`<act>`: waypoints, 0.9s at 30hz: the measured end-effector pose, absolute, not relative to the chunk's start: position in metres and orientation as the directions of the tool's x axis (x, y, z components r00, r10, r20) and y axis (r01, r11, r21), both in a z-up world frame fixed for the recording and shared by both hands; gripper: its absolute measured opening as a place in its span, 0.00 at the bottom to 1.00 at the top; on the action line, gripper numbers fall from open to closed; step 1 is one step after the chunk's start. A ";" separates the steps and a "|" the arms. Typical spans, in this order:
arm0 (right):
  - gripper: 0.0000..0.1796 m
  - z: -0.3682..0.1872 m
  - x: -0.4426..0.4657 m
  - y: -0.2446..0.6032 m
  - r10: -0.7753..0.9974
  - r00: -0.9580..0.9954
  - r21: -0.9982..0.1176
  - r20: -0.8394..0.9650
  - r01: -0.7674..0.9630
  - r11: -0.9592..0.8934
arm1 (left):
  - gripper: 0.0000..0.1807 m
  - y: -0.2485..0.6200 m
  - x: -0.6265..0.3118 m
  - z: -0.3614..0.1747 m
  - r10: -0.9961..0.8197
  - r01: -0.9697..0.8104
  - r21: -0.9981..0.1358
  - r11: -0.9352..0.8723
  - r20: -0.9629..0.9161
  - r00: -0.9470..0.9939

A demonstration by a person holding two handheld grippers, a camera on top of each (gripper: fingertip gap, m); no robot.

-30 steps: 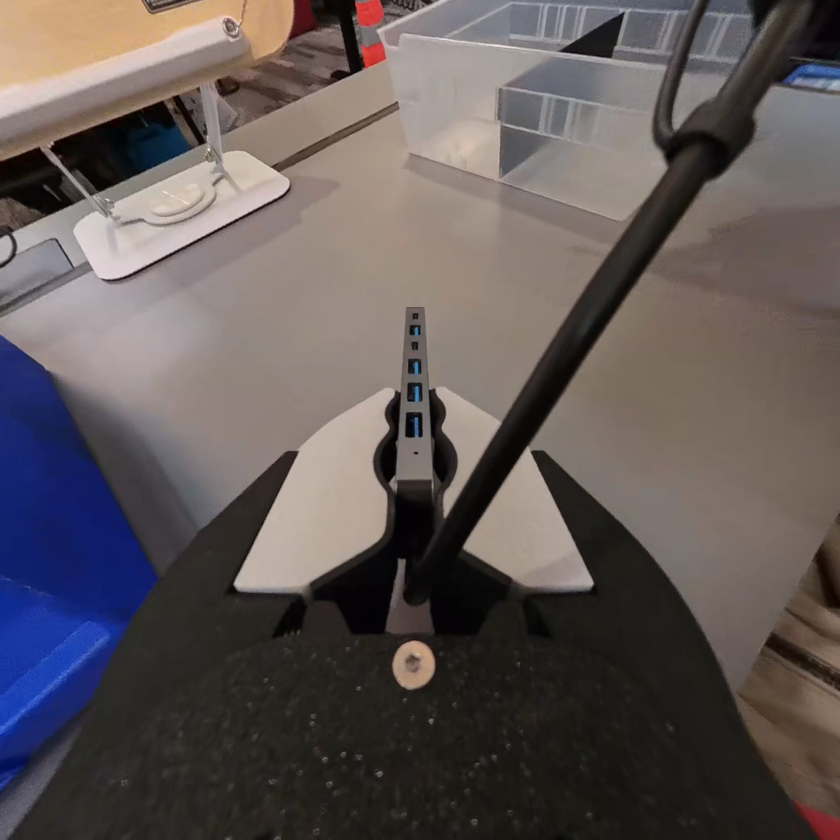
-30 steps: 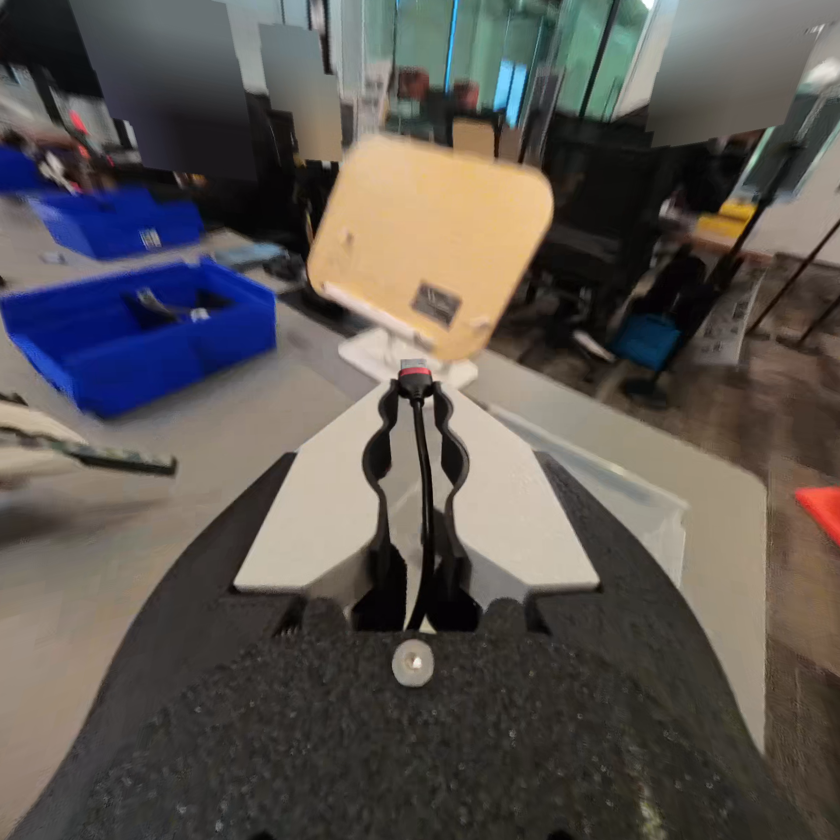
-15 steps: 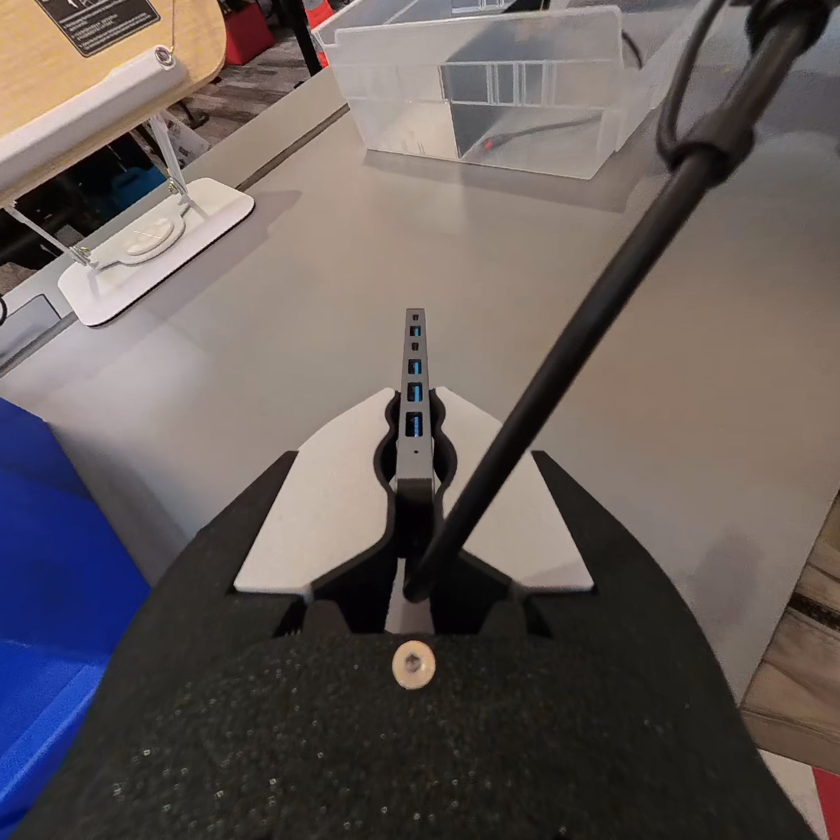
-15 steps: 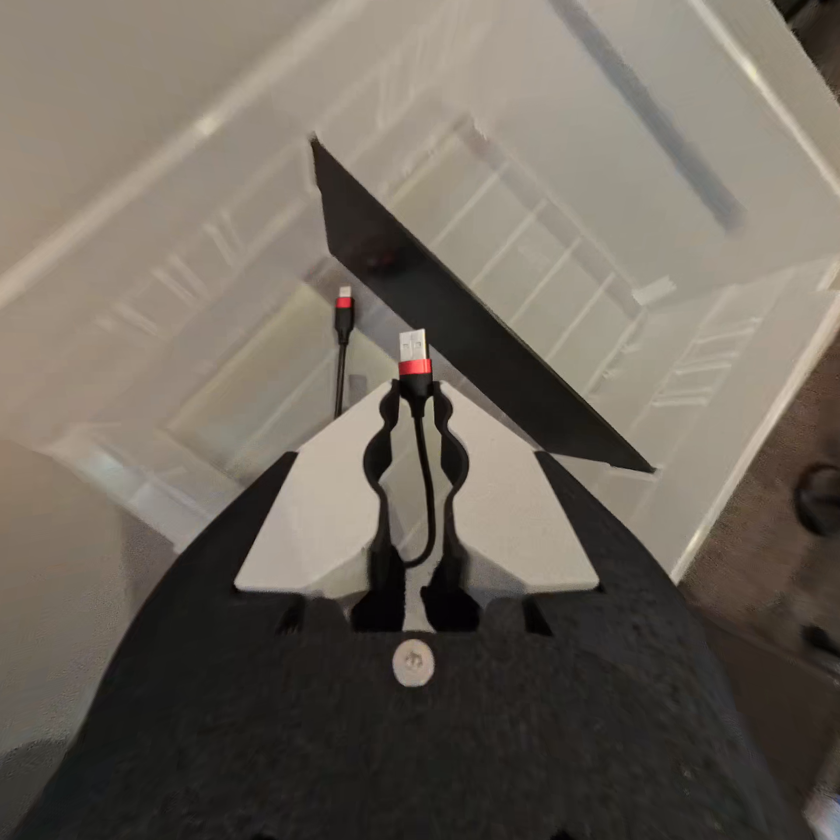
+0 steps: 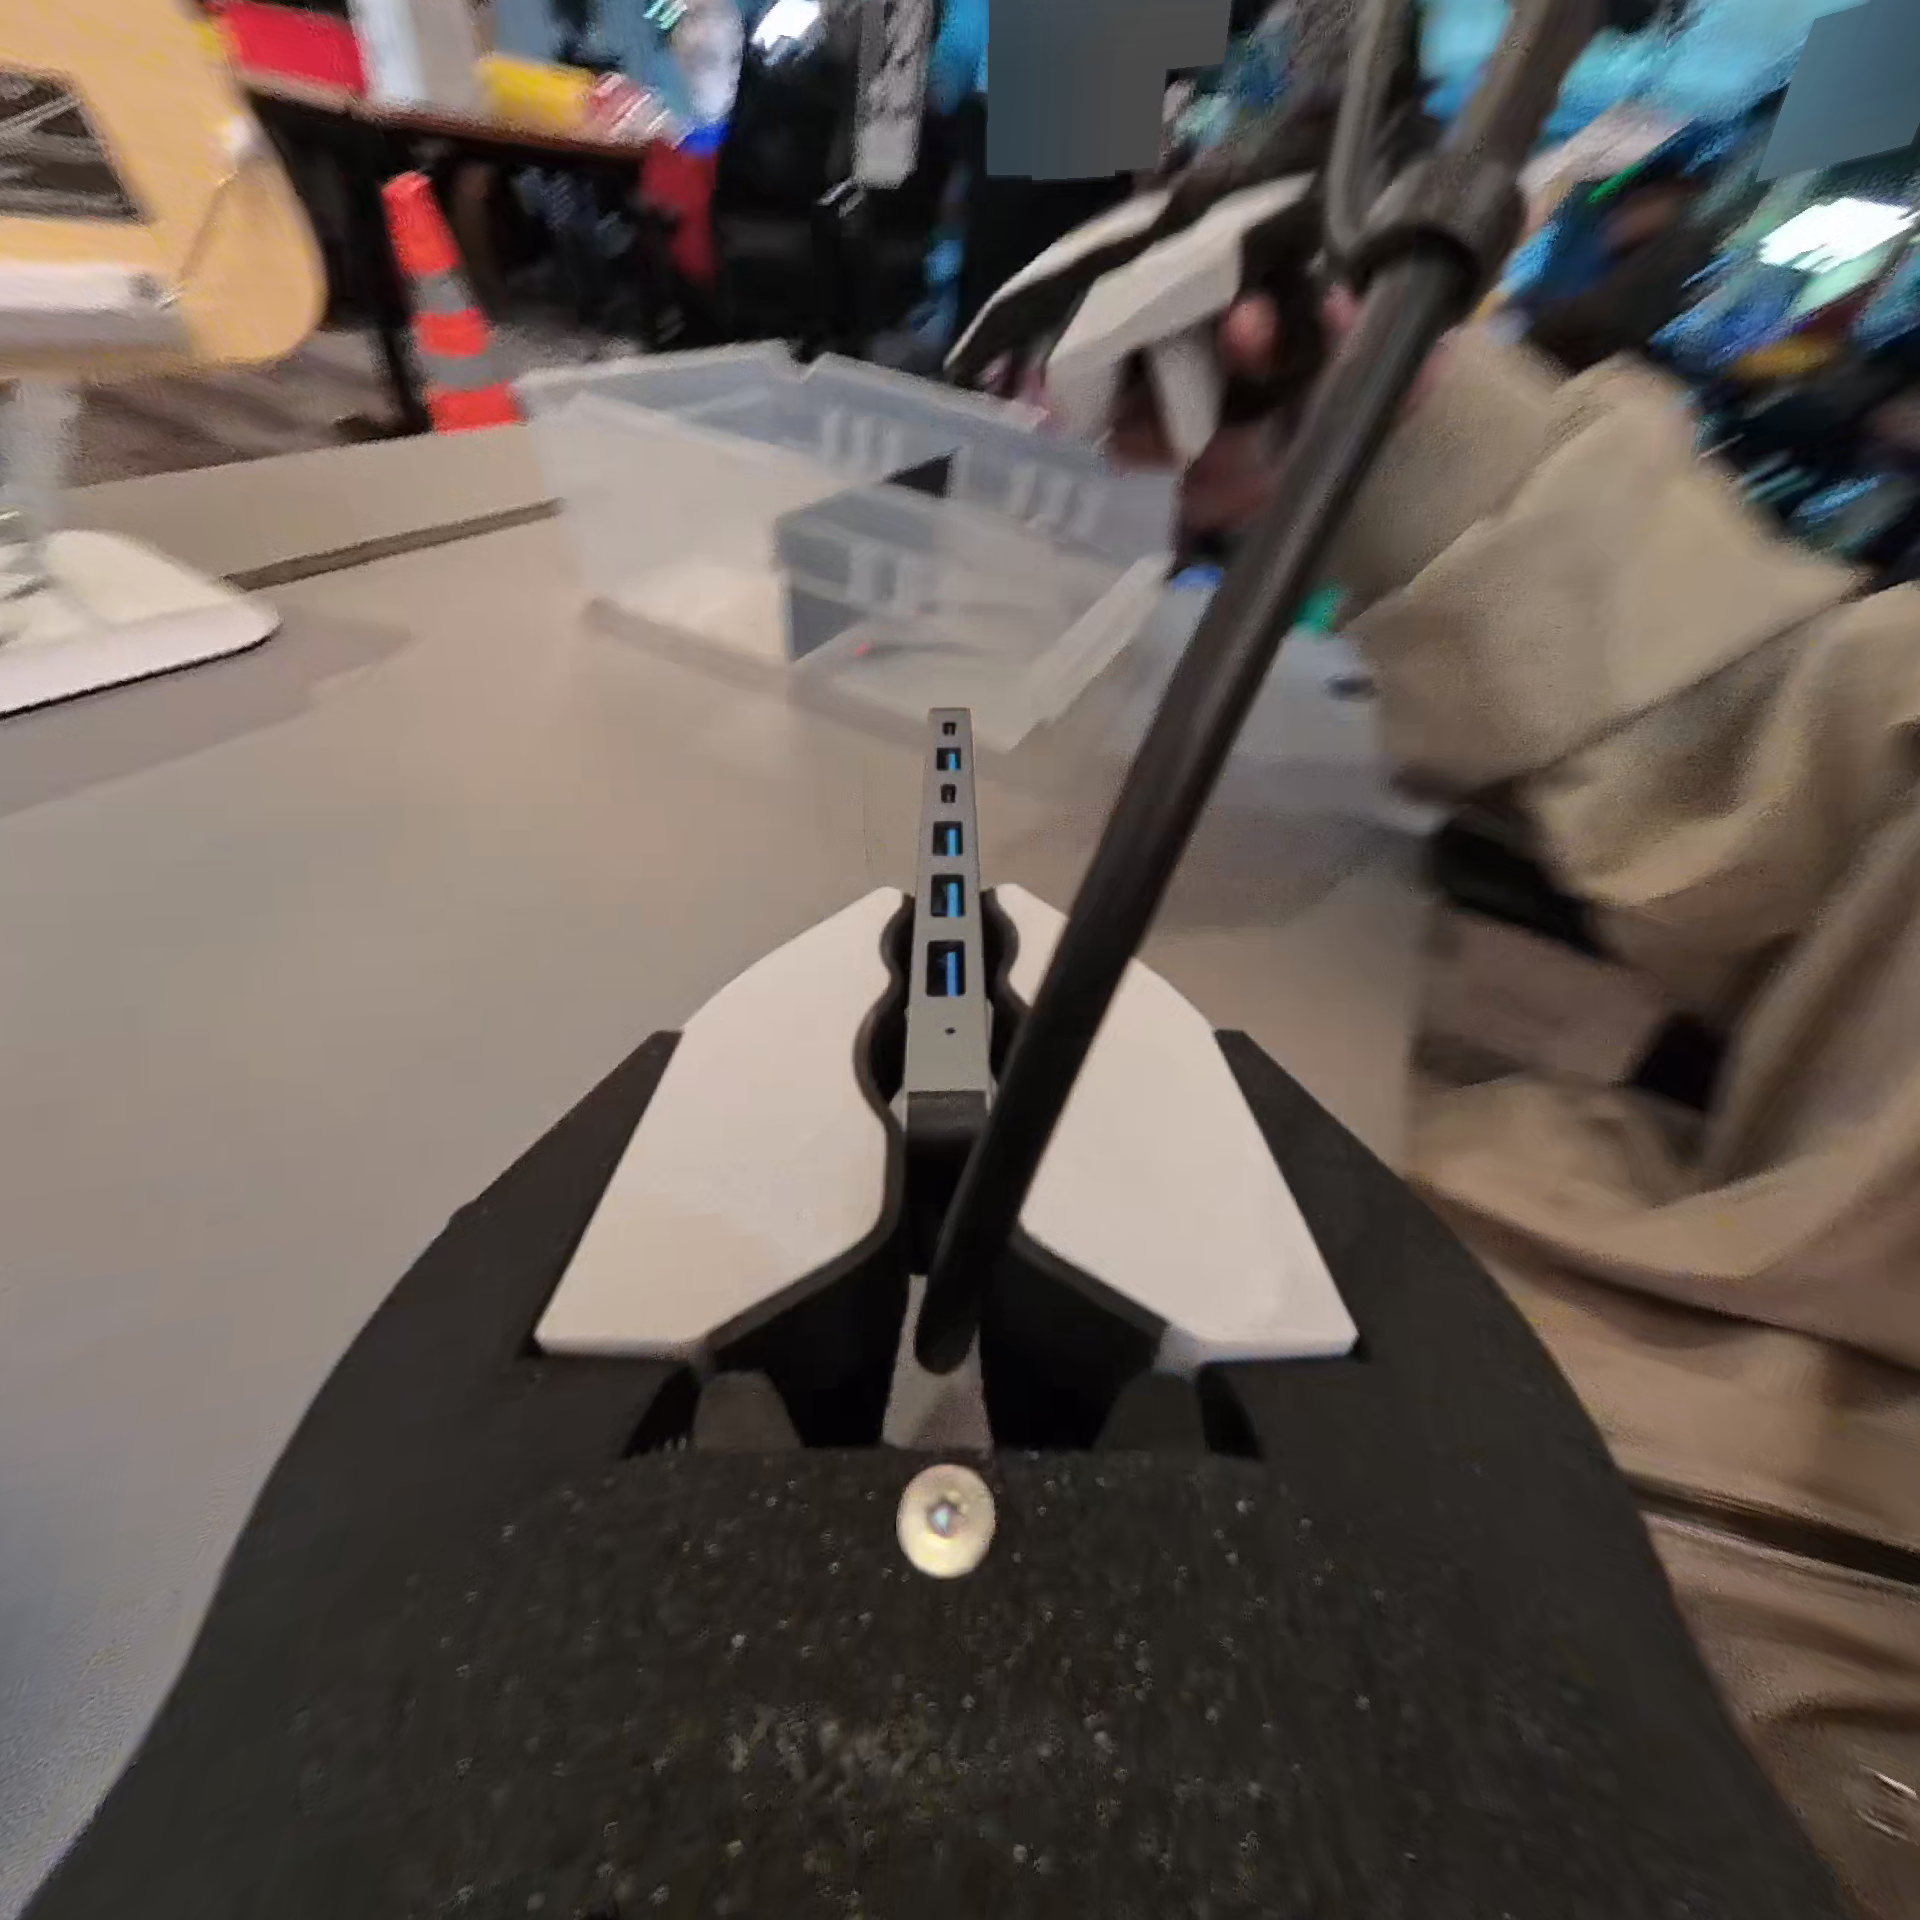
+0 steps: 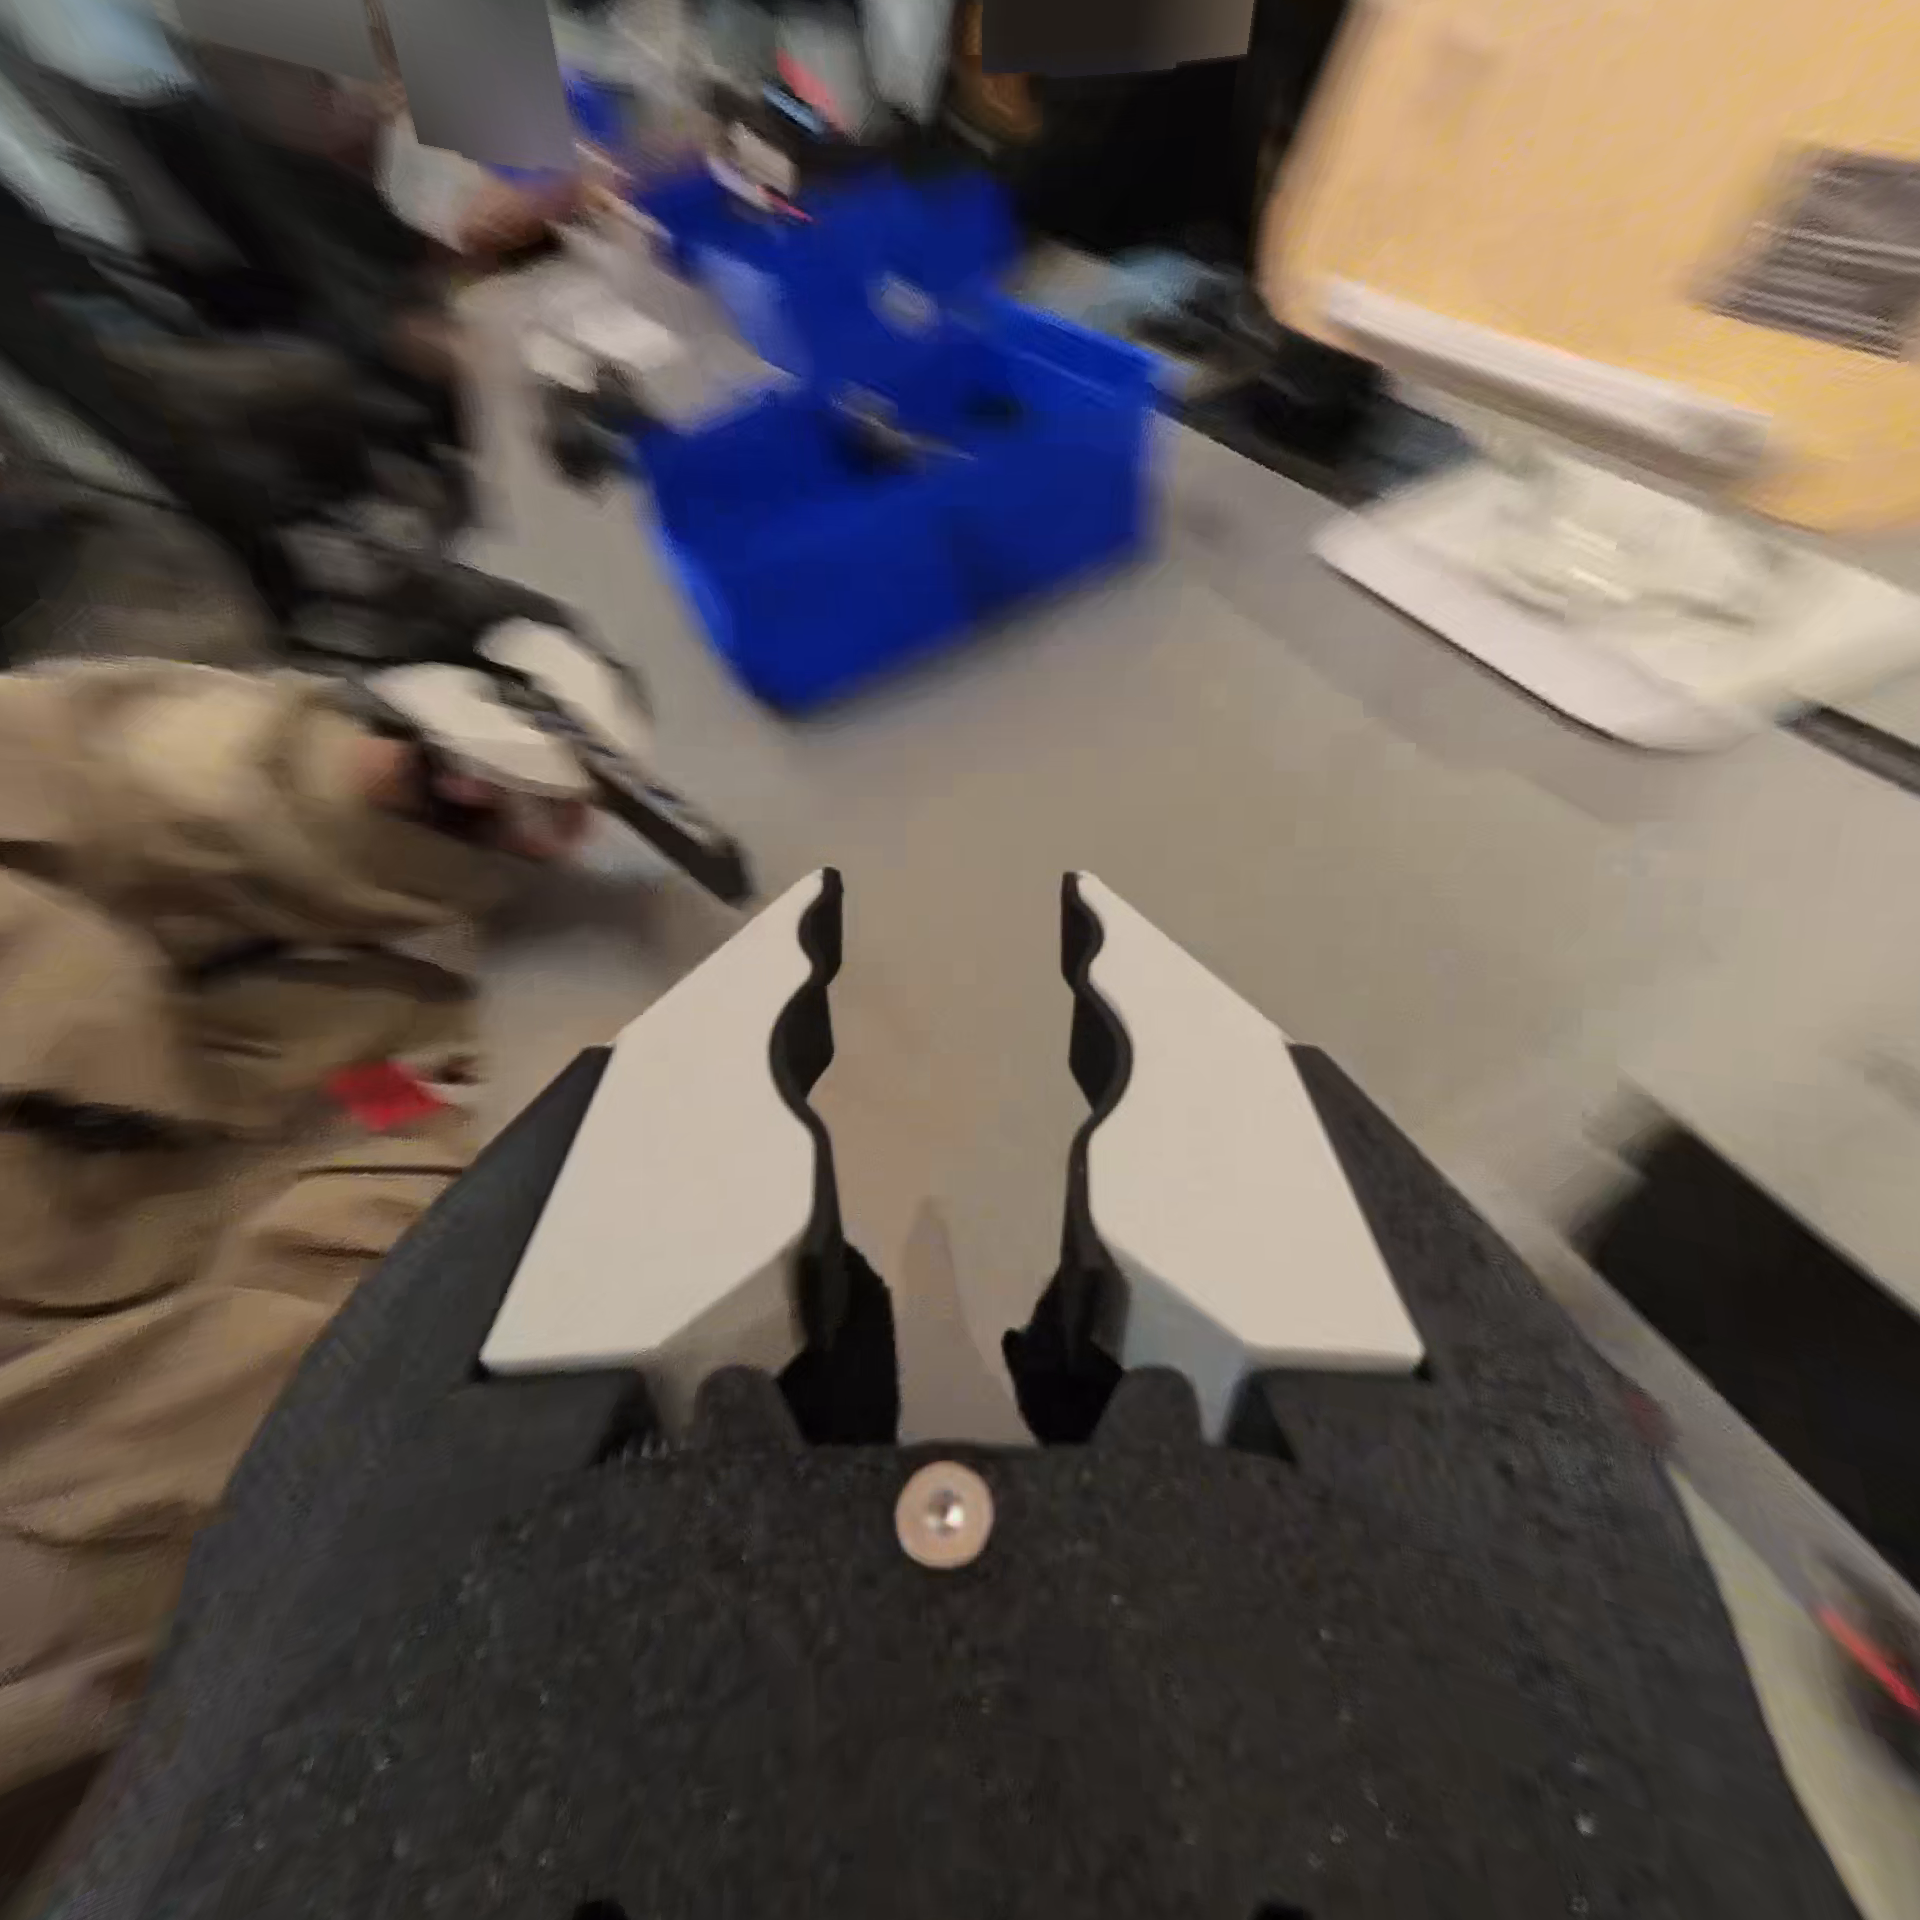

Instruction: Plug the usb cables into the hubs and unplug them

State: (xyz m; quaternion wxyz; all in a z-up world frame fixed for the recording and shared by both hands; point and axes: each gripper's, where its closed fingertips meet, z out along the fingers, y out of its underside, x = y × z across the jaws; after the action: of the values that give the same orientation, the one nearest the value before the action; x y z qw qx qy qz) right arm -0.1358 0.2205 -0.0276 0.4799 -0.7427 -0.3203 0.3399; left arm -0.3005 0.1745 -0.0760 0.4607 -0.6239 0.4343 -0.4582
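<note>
While our left gripper (image 5: 948,904) pinches the hub (image 5: 948,935) between its two fingers, we hold that thin grey hub on its edge so that its row of little blue ports faces up at us. The hub sticks out past the fingertips, above the grey table (image 5: 416,935). The hub's own thick black cord (image 5: 1174,748) comes out of its near end, deep between the fingers, and climbs up and to the right across the picture. Far behind the hub we see a clear plastic box (image 5: 831,540) on the table, and something thin and red lies low inside it, but it is too blurry for us to tell what it is. Above the box is our right gripper, blurry, next to a tan sleeve (image 5: 1610,727). An orange cone (image 5: 442,312) stands beyond the table, and a white stand with a tan board (image 5: 135,603) sits at the far left. In the right wrist view, our right gripper (image 6: 948,894) has its fingers spread apart with nothing between them, only bare table below. Off to its left we can see the other gripper and the hub poking out, all smeared. A blue bin (image 6: 904,520) sits farther back on the table.
</note>
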 end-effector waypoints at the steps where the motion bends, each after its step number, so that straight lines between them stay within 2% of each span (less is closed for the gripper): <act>1: 0.26 -0.022 -0.169 0.203 0.865 0.448 -0.946 -0.227 0.111 -0.305 | 0.06 0.169 -0.301 -0.067 -0.965 -0.069 -0.972 -0.225 0.213 0.151; 3: 0.28 -0.023 -0.217 0.181 0.926 0.292 -0.958 -0.241 0.081 -0.275 | 0.06 0.162 -0.303 -0.055 -0.955 0.005 -0.957 -0.289 0.289 0.071; 5: 0.28 -0.029 -0.247 0.173 0.952 0.232 -0.970 -0.202 0.087 -0.227 | 0.06 0.160 -0.306 -0.049 -0.948 0.038 -0.948 -0.315 0.316 0.036; 8: 0.21 -0.028 -0.277 0.164 0.960 0.151 -0.969 -0.238 0.024 -0.244 | 0.06 0.156 -0.309 -0.044 -0.948 0.055 -0.947 -0.318 0.318 -0.001; 13: 0.16 -0.042 -0.299 0.157 0.958 0.105 -0.963 -0.267 0.018 -0.270 | 0.06 0.150 -0.311 -0.040 -0.935 0.072 -0.932 -0.354 0.350 -0.066; 15: 0.06 -0.045 -0.302 0.154 0.963 0.088 -0.966 -0.256 0.024 -0.259 | 0.06 0.148 -0.310 -0.041 -0.933 0.060 -0.932 -0.357 0.353 -0.075; 18: 0.05 -0.044 -0.301 0.153 0.958 0.063 -0.959 -0.281 0.025 -0.283 | 0.06 0.147 -0.309 -0.042 -0.942 0.056 -0.941 -0.334 0.331 -0.063; 19: 0.05 -0.043 -0.299 0.154 0.960 0.066 -0.961 -0.274 0.020 -0.276 | 0.06 0.149 -0.309 -0.043 -0.946 0.057 -0.944 -0.325 0.322 -0.047; 23: 0.05 -0.022 -0.264 0.170 0.962 0.157 -0.975 -0.223 -0.007 -0.224 | 0.25 0.163 -0.312 -0.045 -0.940 0.071 -0.940 -0.334 0.337 0.042; 27: 0.05 0.033 -0.171 0.210 0.878 0.464 -0.992 -0.123 -0.043 -0.116 | 0.23 0.175 -0.318 -0.049 -0.923 0.078 -0.926 -0.369 0.374 0.085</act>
State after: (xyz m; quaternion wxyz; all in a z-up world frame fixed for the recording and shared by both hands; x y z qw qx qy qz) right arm -0.1706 0.2097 0.0326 0.5768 -0.6317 -0.3304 0.3989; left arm -0.3176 0.1747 -0.0489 0.4350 -0.5941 0.3556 -0.5756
